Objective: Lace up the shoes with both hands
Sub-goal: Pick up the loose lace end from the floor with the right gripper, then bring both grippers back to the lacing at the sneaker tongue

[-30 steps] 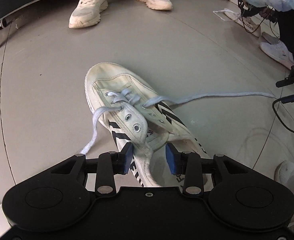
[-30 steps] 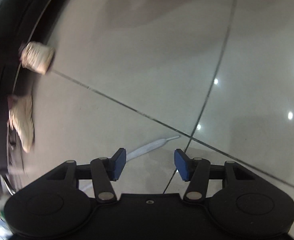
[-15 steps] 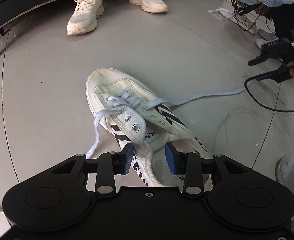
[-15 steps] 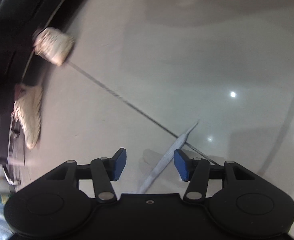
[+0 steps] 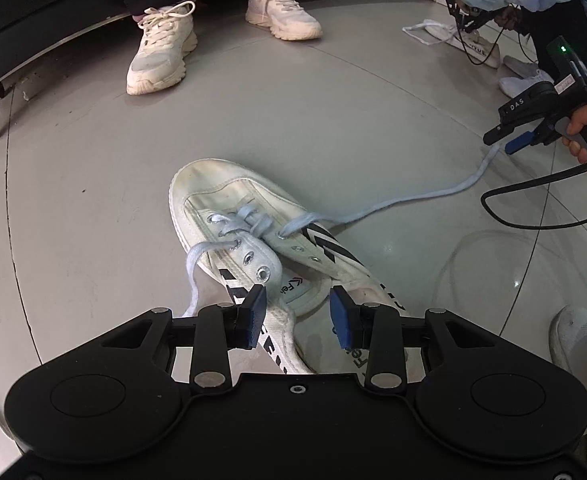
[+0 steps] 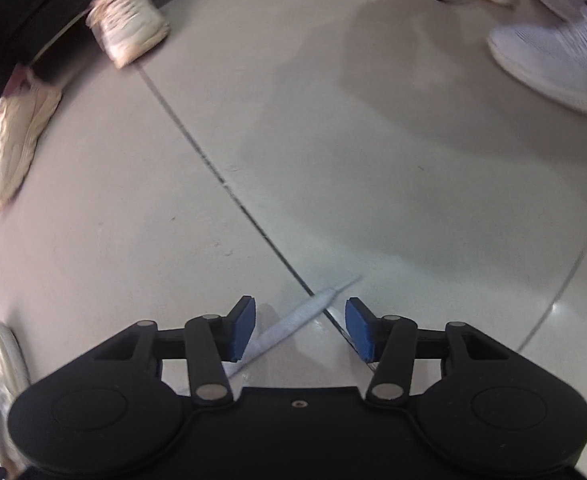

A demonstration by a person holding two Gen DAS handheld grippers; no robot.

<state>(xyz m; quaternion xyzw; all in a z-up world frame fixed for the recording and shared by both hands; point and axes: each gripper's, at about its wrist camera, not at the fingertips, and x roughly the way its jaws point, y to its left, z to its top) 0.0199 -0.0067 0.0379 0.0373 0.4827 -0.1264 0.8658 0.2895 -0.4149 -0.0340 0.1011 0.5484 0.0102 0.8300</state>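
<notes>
Right wrist: blurred sneakers, perhaps worn.

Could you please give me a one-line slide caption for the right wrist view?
Open right gripper poised over the pale blue lace end lying across a seam in the tiled floor.

Shoe heel hidden behind left gripper; bystanders' sneakers motion-blurred.

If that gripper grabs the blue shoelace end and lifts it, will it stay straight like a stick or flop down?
Probably flop. The blue shoelace lies in soft curves across the floor, so it looks limp. Its flat woven tip, between the open right gripper pads, seems light and thin. Pulling it might tug the white shoe.
</notes>
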